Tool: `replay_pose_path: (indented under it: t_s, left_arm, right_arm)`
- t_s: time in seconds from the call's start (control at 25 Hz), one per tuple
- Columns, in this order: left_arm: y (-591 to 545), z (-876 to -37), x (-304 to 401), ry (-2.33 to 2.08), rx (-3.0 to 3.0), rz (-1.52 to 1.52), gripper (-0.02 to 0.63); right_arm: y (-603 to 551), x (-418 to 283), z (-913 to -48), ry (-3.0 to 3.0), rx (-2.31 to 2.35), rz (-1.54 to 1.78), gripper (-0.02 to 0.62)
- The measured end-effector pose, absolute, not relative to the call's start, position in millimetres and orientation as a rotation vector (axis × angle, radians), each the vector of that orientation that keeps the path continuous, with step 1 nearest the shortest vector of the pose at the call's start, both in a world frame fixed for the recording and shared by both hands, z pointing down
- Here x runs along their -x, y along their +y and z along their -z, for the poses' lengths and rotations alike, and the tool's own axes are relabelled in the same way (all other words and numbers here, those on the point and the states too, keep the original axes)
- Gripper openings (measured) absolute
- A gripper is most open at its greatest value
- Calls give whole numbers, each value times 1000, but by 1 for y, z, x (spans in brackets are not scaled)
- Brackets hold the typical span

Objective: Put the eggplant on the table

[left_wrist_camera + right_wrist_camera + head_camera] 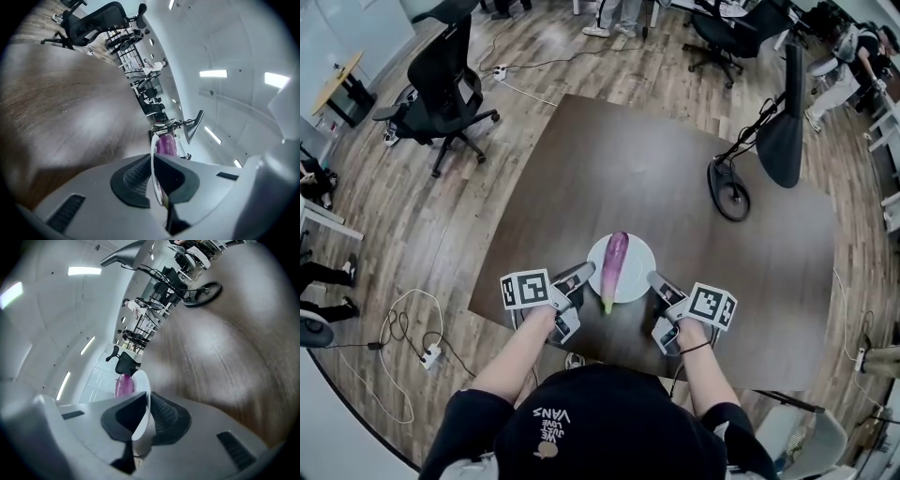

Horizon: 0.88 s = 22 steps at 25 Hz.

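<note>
The eggplant (615, 265) lies lengthwise on a white plate (637, 248), and the plate is carried from both sides. The left hand-held gripper (581, 274) is clamped on the plate's left rim and the right hand-held gripper (656, 279) on its right rim. The plate sits over the near edge of the dark counter (656, 178); whether it already touches the wood cannot be told. The step in hand looks like bringing plate and eggplant down onto the counter. Next, both sides need to lower evenly, keeping the plate flat so the eggplant does not roll, before either grip lets go
</note>
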<state>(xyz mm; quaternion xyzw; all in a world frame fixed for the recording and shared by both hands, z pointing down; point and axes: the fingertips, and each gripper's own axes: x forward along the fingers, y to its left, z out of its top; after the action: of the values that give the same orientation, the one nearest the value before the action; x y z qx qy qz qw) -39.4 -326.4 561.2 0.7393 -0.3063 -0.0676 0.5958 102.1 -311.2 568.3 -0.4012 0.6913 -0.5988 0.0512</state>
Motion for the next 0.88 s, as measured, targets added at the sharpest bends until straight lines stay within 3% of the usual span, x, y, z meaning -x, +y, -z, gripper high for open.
replay_pose_path:
  t_s: [0.88]
  left_arm:
    - [-382, -634, 24, -752, -1641, -48, 28]
  right_arm:
    - [-363, -114, -645, 2108, 1355, 1970, 31]
